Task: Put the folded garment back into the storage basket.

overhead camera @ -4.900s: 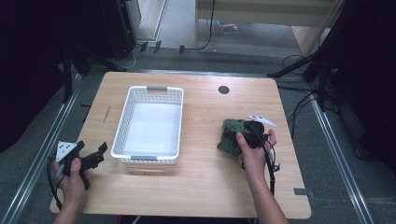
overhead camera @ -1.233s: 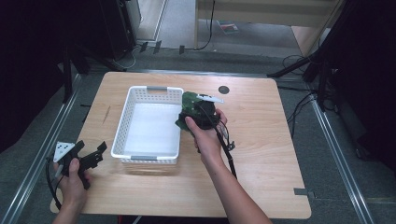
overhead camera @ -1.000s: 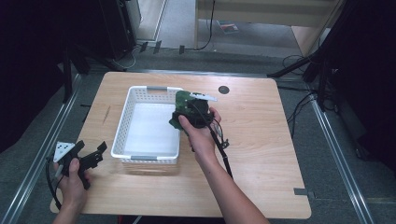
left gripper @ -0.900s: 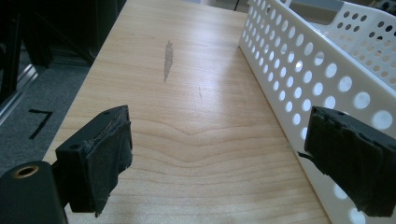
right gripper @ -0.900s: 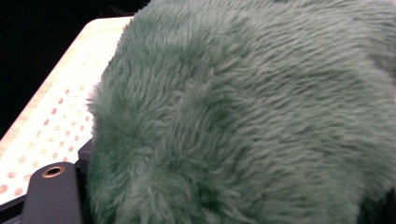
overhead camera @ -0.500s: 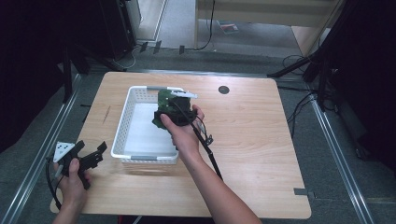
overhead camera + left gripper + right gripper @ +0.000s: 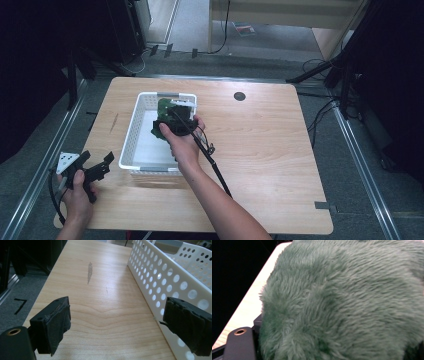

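Nearest the person, the left gripper (image 7: 95, 172) sat at the counter's (image 7: 280, 165) front left corner, just beside the basket's (image 7: 131, 134) near left corner; its jaws stood wide apart with nothing between them, bare wood and the perforated basket wall (image 7: 160, 282) showing through the gap. Farther in, the right gripper (image 7: 167, 122) hung over the basket's right side toward its far end, jaws clamped nearly shut on a green plush toy (image 7: 162, 125), whose fur (image 7: 347, 300) pressed right up against that gripper's camera. The toy hung above the basket floor, not resting on it, with its far part near the basket's far wall and grey handle (image 7: 168, 94). The step in hand looked like setting the toy down inside the basket. To do it well, the right hand probably needed to carry the toy a little more toward the basket's middle, lower it until the plush met the floor, and only then part the jaws, so the soft body would not catch on the right rim or tip out over it. The trailing cable (image 7: 212, 165) ought to stay clear of the rim. Beyond the basket lay a round dark hole (image 7: 239, 96) in the counter, well apart from the work.
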Demonstrator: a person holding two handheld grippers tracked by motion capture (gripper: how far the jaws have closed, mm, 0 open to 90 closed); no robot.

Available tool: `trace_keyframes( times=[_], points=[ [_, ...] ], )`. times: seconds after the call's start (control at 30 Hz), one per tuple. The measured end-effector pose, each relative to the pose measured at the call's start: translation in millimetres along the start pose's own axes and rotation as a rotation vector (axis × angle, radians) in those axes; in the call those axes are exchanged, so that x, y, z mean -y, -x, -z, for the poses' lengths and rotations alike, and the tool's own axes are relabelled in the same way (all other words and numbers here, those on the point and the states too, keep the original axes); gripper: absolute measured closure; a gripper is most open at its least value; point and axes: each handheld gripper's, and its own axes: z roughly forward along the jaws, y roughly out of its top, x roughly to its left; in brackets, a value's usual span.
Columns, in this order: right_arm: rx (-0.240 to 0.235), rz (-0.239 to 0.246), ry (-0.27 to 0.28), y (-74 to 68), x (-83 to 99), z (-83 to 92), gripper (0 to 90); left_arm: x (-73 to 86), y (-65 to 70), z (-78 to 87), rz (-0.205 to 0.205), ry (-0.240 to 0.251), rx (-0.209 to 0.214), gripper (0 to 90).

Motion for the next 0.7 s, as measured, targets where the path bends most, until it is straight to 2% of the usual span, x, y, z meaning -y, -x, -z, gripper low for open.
trace_keyframes(
  times=[0.13, 0.17, 0.23, 0.37, 0.7],
  points=[
    [0.012, 0.003, -0.023, -2.5, 2.8, -9.2, 18.8, 0.1, -0.1, 0.2, 0.001, 0.0, 0.001, 8.7],
    [0.022, 0.023, -0.027, -4.2, 4.4, -14.4, 18.6, 0.1, -0.2, 0.1, 0.001, 0.002, 0.002, 8.7],
    [0.025, 0.024, -0.032, -5.2, 4.7, -16.1, 18.6, 0.1, -0.2, 0.2, 0.001, 0.002, 0.001, 8.7],
    [0.02, 0.014, -0.074, -9.8, 5.5, -25.7, 17.7, 0.2, -0.2, 0.2, 0.001, 0.002, 0.001, 8.7],
    [0.055, -0.008, -0.144, -11.8, 7.6, -43.0, 18.2, 0.4, -0.4, 0.7, 0.005, 0.004, 0.0, 8.7]
  ],
)
